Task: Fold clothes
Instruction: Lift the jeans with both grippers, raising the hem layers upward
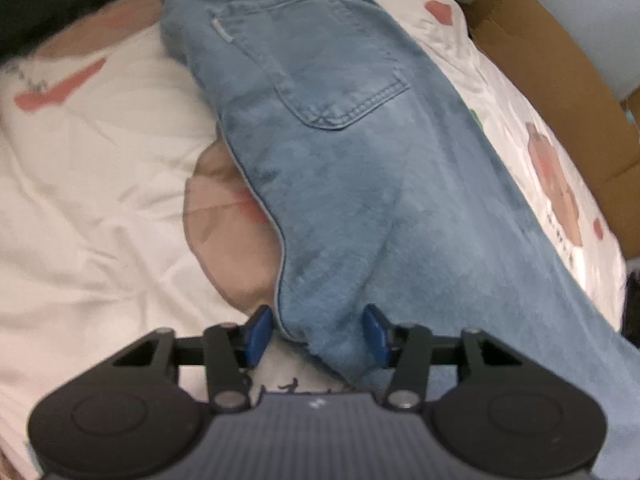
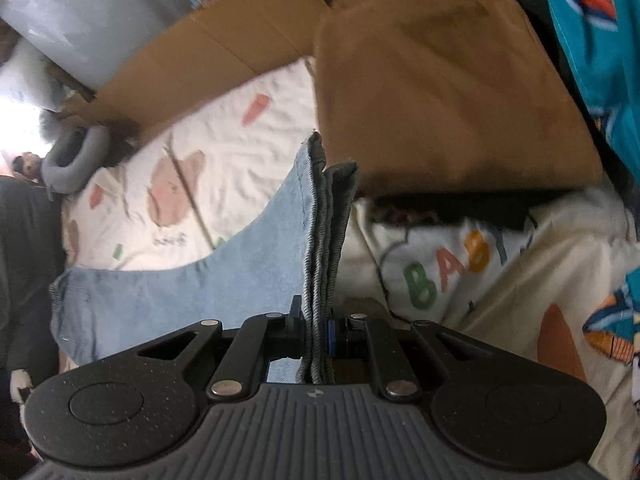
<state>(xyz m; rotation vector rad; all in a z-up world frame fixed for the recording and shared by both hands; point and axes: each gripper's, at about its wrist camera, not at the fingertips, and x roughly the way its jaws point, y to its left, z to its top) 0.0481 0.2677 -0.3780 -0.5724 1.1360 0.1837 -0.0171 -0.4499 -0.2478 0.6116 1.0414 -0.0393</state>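
Right claw [image 2: 316, 332] clamped on jeans [image 2: 320, 248] hems (stacked layers); left claw [image 1: 316, 334] apart, straddling jeans [image 1: 328, 152] on bed [image 1: 92, 184].

Left wrist view: the jeans [image 1: 340, 152] lie on the bed [image 1: 100, 168], running from the far edge toward the left tool [image 1: 318, 334], whose fingers stand apart on either side of the near fold. A cardboard box [image 1: 560, 92] stands beyond the bed's right side. Right wrist view: the right tool [image 2: 316, 332] clamps stacked hem layers of the jeans; a folded garment [image 2: 440, 92] lies ahead-right, atop a printed garment [image 2: 460, 264].
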